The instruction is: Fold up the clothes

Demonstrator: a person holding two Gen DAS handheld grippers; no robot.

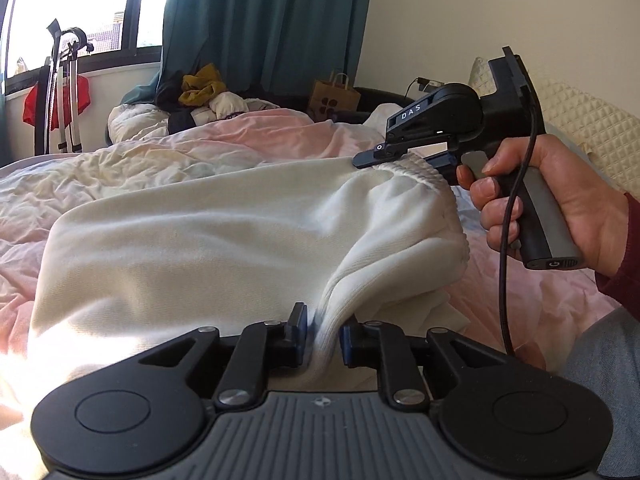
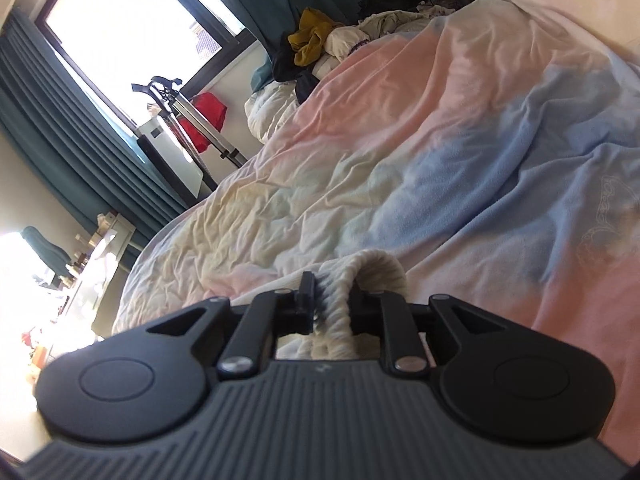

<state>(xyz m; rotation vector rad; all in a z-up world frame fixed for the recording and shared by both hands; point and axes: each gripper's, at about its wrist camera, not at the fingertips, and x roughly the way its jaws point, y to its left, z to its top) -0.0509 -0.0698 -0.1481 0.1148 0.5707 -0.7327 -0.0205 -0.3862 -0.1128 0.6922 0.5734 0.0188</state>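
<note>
A white knit garment (image 1: pixel 200 248) lies spread on the bed, with a ribbed elastic band (image 1: pixel 412 172) at its far right end. My left gripper (image 1: pixel 323 330) is shut on a bunched fold of the garment's near edge. My right gripper (image 1: pixel 394 156), held in a hand, is shut on the ribbed band at the far end. In the right wrist view my right gripper (image 2: pixel 334 300) pinches the ribbed band (image 2: pixel 376 272), which loops up between the fingers.
The bed has a crumpled pink, blue and cream cover (image 2: pixel 460 140). A pile of clothes (image 1: pixel 204 92) lies at the far end by teal curtains (image 1: pixel 264 20). A paper bag (image 1: pixel 334 96), a clothes stand (image 1: pixel 64 80) and a quilted headboard (image 1: pixel 580 120) surround the bed.
</note>
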